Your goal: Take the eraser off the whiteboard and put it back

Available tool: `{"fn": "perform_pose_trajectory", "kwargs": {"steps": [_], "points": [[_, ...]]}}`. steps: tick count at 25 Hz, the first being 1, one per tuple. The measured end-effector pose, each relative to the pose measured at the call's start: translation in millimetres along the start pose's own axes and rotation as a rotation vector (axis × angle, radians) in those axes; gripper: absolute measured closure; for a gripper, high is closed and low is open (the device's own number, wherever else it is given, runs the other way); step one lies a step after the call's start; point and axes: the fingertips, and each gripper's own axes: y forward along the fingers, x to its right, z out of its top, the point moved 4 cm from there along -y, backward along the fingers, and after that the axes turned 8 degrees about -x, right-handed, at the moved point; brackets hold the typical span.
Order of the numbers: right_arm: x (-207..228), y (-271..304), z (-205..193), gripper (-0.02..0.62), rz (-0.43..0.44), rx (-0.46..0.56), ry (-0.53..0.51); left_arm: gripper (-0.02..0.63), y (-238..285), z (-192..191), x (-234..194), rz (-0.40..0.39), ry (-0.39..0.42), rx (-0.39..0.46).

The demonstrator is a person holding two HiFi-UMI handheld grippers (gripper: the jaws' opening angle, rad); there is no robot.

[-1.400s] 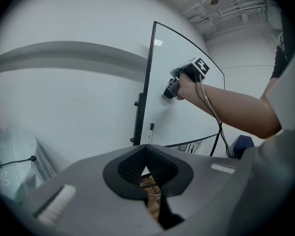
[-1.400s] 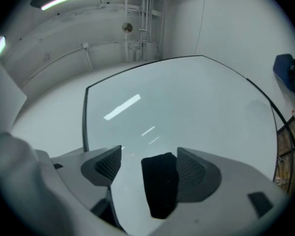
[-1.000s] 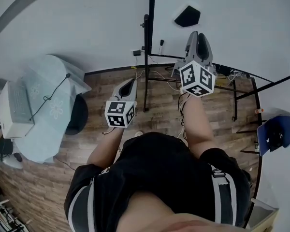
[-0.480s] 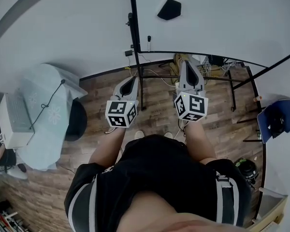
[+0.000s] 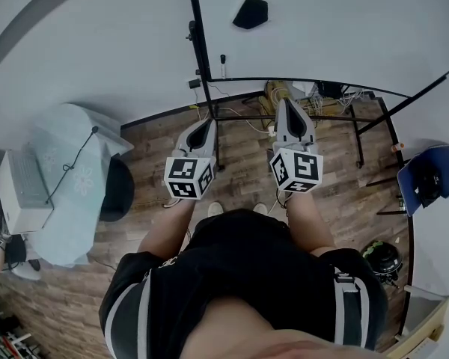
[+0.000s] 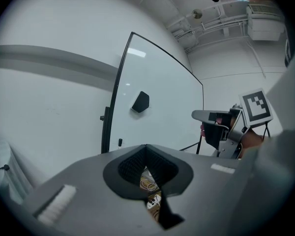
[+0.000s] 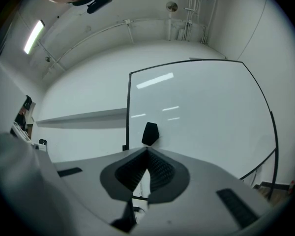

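Note:
The black eraser (image 5: pixel 251 12) sticks to the whiteboard (image 5: pixel 344 28), high up near its left post. Both grippers hang below it, away from the board and side by side in front of the person. My left gripper (image 5: pixel 203 124) is shut and empty; in its own view the eraser (image 6: pixel 140 101) lies above the closed jaws (image 6: pixel 146 147). My right gripper (image 5: pixel 289 105) is also shut with nothing between its pads. In the right gripper view the eraser (image 7: pixel 150 133) sits just over the closed tips (image 7: pixel 147 151), still some way off.
The whiteboard stand's black legs and crossbar (image 5: pixel 284 117) stand on the wooden floor, with cables (image 5: pixel 280 94) behind them. A cloth-covered desk (image 5: pixel 75 170) is at the left, a blue chair (image 5: pixel 426 179) at the right. A marker (image 5: pixel 223 61) stands near the post.
My right gripper has dropped from up near the board to waist height beside the left one. The left gripper shifted slightly. The eraser stayed on the board.

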Motion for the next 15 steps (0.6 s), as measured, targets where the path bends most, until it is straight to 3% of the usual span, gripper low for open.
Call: {"fn": "perform_pose_trajectory", "kwargs": {"steps": [15], "points": [[-10.1, 11.2, 5.5, 0.589, 0.043, -0.001, 0.029, 0.597, -2.2, -1.3, -9.1, 0.027, -0.003, -0.007]]}}
